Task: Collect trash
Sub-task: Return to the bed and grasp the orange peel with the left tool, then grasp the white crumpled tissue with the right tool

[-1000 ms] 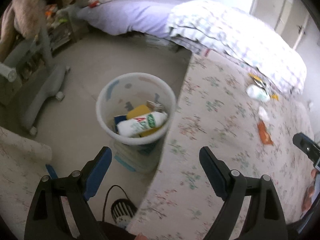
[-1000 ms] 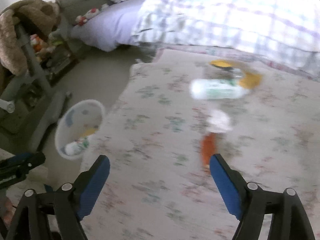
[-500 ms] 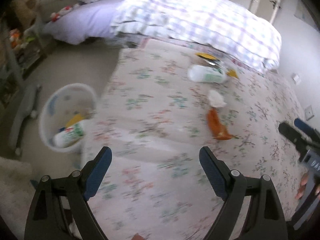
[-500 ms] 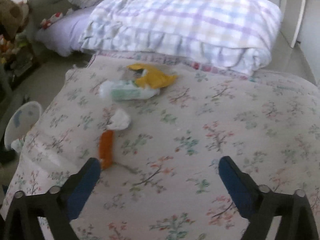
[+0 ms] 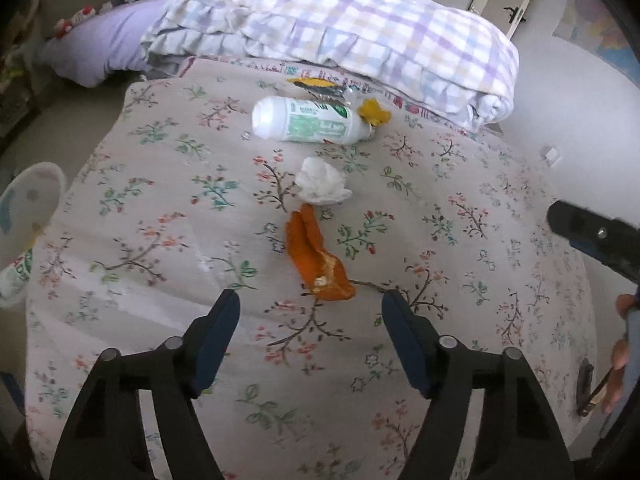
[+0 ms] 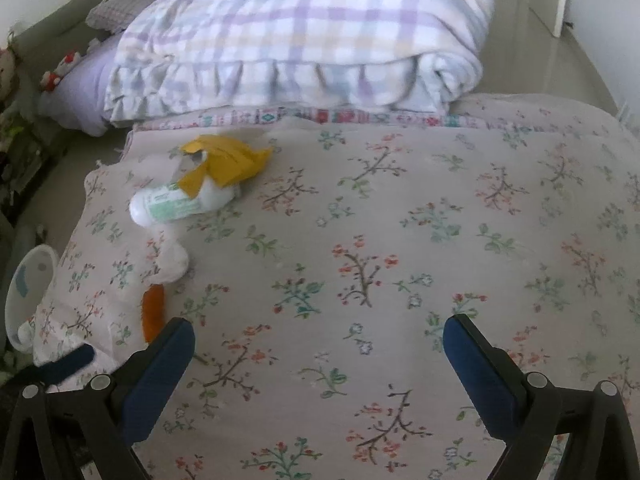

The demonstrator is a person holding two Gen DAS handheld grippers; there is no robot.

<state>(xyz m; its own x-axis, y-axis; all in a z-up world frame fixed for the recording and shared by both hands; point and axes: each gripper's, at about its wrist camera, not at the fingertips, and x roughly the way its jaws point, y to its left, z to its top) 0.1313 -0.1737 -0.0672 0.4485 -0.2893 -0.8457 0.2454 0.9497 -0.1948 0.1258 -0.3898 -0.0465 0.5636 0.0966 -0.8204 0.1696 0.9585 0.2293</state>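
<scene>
You are bringing the left tongs [image 5: 310, 312], empty and just narrowing, onto the orange peel [image 5: 316, 252] lying on the bed [image 5: 460, 184] at their twelve o'clock, while the right tongs [image 6: 318, 356] are hanging spread wide and empty, ready for the bottle [image 6: 180, 204] at ten o'clock.

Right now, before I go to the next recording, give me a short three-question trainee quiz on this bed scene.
1. True or false: the left gripper is shut on the peel.
2. Multiple choice: what lies between the bottle and the peel? A) a spoon B) a tissue C) a sock
3. Fill in: the bin stands on the ____, beside the bed.

Key
1. False: its jaws have just been closing, but they stand apart with the peel just beyond the fingertips, untouched.
2. B
3. floor
</scene>
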